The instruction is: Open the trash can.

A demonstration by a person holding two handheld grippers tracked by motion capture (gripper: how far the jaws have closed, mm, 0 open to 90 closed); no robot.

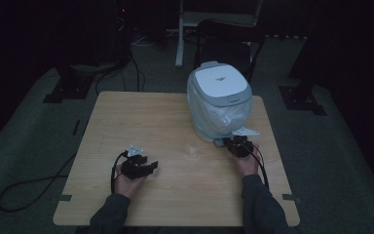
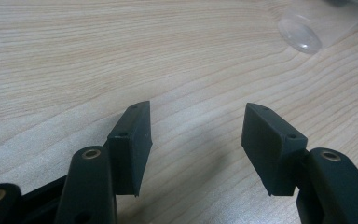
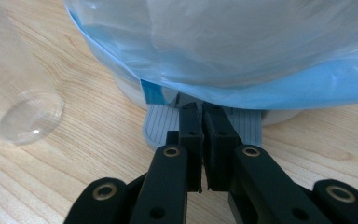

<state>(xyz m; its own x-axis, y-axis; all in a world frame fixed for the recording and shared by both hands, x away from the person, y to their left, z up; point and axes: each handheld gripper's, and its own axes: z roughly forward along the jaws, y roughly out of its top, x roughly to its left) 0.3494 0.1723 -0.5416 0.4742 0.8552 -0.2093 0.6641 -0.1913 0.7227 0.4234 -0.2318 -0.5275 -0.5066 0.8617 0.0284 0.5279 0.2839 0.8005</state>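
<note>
While closed, right tool (image 3: 201, 135) at bin's (image 1: 219, 100) pedal (image 3: 161, 128).

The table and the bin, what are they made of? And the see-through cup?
The table looks like light wood or wood-look laminate: grain lines run across its matt top. The pedal bin seems to be smooth white plastic, lined with a thin, crinkly, translucent plastic bag. The cup lying on its side looks like clear plastic, maybe glass; the wood shows through it.

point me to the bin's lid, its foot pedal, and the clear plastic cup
bin lid (image 1: 220, 83), high view, on the middle of the white top panel.
foot pedal (image 3: 161, 122), right gripper view, on the ribbed grey plate left of the jaws.
clear plastic cup (image 3: 28, 116), right gripper view, on its round base.
</note>
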